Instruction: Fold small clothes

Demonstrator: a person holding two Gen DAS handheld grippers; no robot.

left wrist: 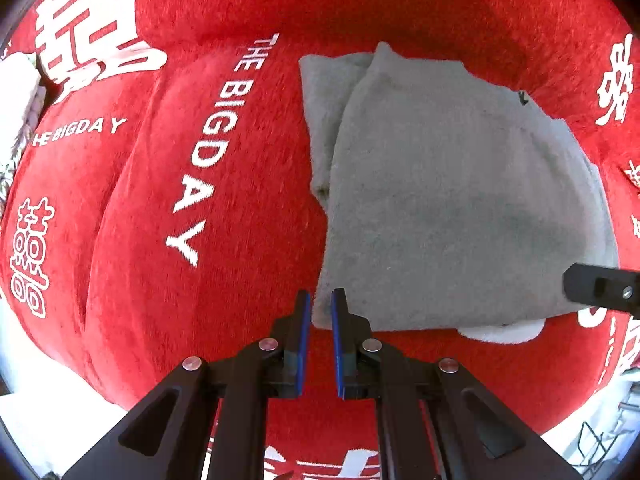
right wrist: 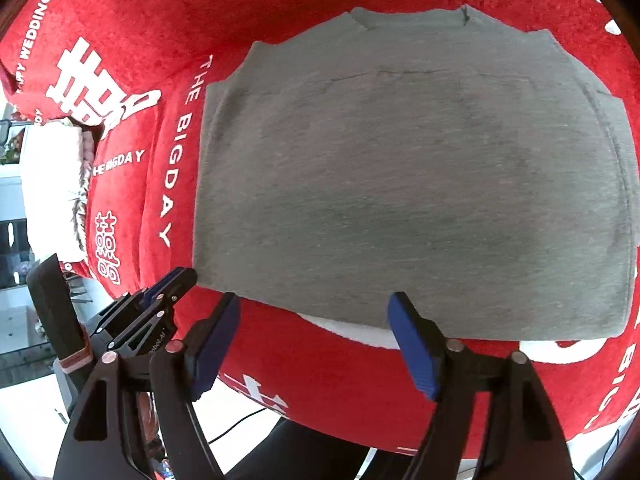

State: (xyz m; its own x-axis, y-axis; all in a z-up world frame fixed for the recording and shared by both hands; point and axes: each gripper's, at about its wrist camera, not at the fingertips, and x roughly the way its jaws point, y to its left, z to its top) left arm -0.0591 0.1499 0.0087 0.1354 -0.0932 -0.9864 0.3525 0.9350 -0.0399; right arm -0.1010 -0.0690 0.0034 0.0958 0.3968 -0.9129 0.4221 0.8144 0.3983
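Where the right view shows the whole folded grey garment (right wrist: pixel 412 184), left hand-held gripper (left wrist: pixel 321 306) slightly parted (empty), right hand-held gripper (right wrist: pixel 314 308) released.

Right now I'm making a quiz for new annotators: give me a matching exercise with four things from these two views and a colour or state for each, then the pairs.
Things:
1. folded garment
2. plush blanket
3. left claw
4. right claw

States:
A. red with white lettering
B. jaws wide apart, nothing between them
C. grey, lying flat
D. jaws a narrow gap apart at the garment's near corner

Pairs: 1-C, 2-A, 3-D, 4-B
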